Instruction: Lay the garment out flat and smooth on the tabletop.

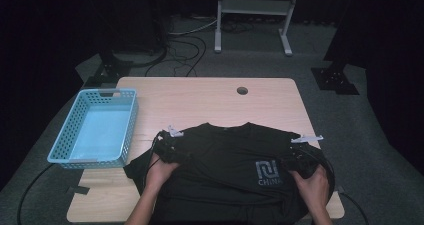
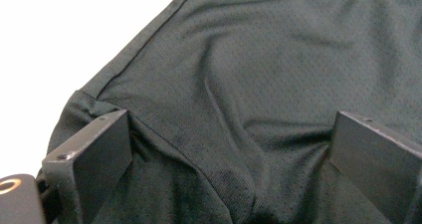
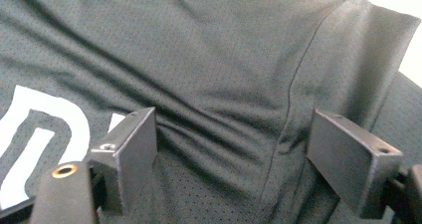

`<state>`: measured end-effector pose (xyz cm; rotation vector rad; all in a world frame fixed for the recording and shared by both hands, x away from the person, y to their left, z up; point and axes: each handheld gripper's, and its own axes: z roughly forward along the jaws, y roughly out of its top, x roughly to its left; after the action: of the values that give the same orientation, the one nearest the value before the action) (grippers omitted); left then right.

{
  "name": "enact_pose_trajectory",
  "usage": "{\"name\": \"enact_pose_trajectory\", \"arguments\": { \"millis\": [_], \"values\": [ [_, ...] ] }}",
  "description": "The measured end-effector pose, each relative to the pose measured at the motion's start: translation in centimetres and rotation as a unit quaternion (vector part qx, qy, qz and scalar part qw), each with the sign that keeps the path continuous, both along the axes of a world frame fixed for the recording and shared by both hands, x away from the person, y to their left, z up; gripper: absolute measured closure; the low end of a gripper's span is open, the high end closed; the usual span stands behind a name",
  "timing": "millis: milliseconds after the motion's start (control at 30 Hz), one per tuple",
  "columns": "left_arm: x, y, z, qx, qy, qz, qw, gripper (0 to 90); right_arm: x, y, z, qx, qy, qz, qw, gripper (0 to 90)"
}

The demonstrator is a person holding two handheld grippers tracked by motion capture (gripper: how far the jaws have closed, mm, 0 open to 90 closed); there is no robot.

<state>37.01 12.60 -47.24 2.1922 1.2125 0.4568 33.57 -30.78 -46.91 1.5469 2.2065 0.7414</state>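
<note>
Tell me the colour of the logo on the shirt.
White, on the black mesh T-shirt; the logo shows best in the right gripper view.

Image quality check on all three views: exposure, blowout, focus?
High view: dim, room nearly black; table and basket read fine, but the black shirt loses its folds. Left gripper view: table behind the shirt is blown to pure white; weave is sharp, near jaws soft. Right gripper view: white print nearly clipped, fabric creases crisp, corner blown out.
</note>
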Motion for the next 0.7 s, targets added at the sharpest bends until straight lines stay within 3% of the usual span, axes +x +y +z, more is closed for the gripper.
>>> {"name": "enact_pose_trajectory", "arguments": {
  "millis": [133, 367, 500, 700],
  "values": [
    [-0.7, -0.3, 0.5, -0.016, -0.012, 0.001, 0.9998, 6.7, 0.4, -0.2, 0.0, 0.004, -0.001, -0.003, 1.0, 20.3],
    [-3.0, -2.3, 0.8, 0.005, -0.028, -0.031, 0.9991, 6.7, -0.6, -0.2, 0.2, -0.004, 0.008, -0.013, 0.9999, 22.5],
    [-3.7, -2.7, 0.1, 0.013, -0.023, -0.038, 0.9989, 6.6, -1.2, -0.1, 0.4, -0.012, 0.007, -0.016, 0.9998, 22.5],
    [-3.9, -2.5, -0.1, 0.0, -0.021, -0.043, 0.9988, 6.6, -1.4, -0.2, 0.1, -0.003, 0.009, -0.021, 0.9997, 19.6]
  ]
}}
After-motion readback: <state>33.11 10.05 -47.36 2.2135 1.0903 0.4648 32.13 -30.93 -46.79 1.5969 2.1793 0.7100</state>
